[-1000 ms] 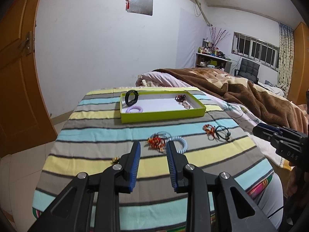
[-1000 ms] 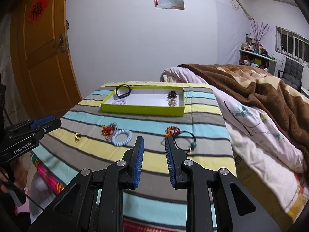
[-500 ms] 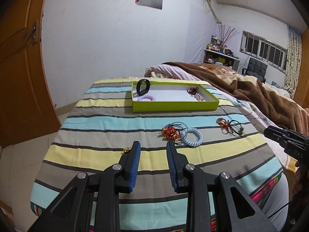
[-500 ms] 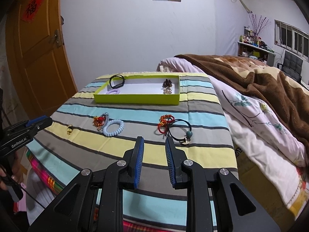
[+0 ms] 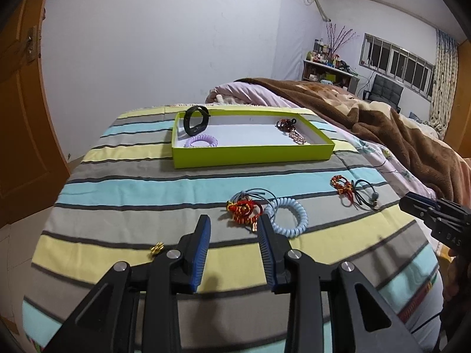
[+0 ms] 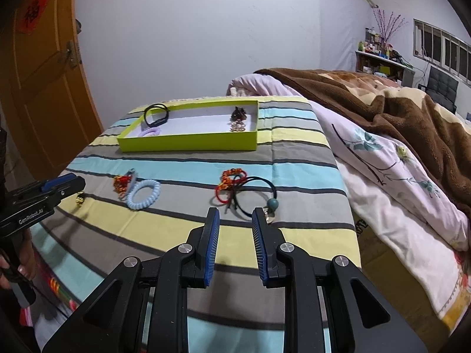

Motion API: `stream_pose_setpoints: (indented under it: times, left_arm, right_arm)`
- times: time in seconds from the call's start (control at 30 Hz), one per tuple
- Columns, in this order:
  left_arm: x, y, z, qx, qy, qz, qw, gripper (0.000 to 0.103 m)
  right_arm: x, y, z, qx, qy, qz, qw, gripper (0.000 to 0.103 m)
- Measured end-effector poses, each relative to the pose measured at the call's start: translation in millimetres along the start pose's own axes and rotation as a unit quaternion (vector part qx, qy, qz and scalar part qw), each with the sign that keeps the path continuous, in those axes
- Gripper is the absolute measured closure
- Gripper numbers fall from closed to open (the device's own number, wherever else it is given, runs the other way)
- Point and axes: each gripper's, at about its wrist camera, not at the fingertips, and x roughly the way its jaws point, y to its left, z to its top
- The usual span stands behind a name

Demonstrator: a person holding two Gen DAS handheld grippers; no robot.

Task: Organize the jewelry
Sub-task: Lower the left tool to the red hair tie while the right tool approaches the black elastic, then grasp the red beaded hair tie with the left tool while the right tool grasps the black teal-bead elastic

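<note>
Closer now, striped cloth [image 5: 123, 188] fills view; door [image 6: 38, 67] seemingly shut.

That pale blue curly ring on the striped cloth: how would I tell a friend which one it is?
Start at the green tray on the striped cloth and come toward the camera. The blue coil lies flat on the cloth, touching a red knot charm on its left. It is the only spiral ring outside the tray; its lilac twin lies inside.
</note>
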Motion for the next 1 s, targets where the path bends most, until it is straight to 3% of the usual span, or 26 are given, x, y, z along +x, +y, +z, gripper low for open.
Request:
stream_pose_setpoints:
  times: [0.4, 0.7, 0.93, 1.0]
  left_arm:
    - [49.0, -3.5, 7.7, -0.013, 0.052, -0.019, 0.9984, 0.069]
    - [65.0, -2.6, 10.0, -0.024, 0.081, -0.021, 0.9962, 0.07]
    - [68.3, -4.6, 12.9, -0.021, 0.081, -0.017, 0.9964, 0.079]
    - [67.1, -4.0, 13.4, -0.021, 0.077, -0.015, 0.9967, 0.083]
  right_arm:
    - [37.8, -20.6, 6.1, 0.017, 0.027, -0.008, 0.999, 0.08]
    - [63.7, -33.9, 11.9, 0.044, 0.062, -0.003, 0.997, 0.08]
    - [75.0, -37.5, 14.7, 0.054, 0.081, 0.001, 0.995, 0.08]
    - [75.1, -35.0, 14.5, 0.048, 0.081, -0.008, 0.996, 0.089]
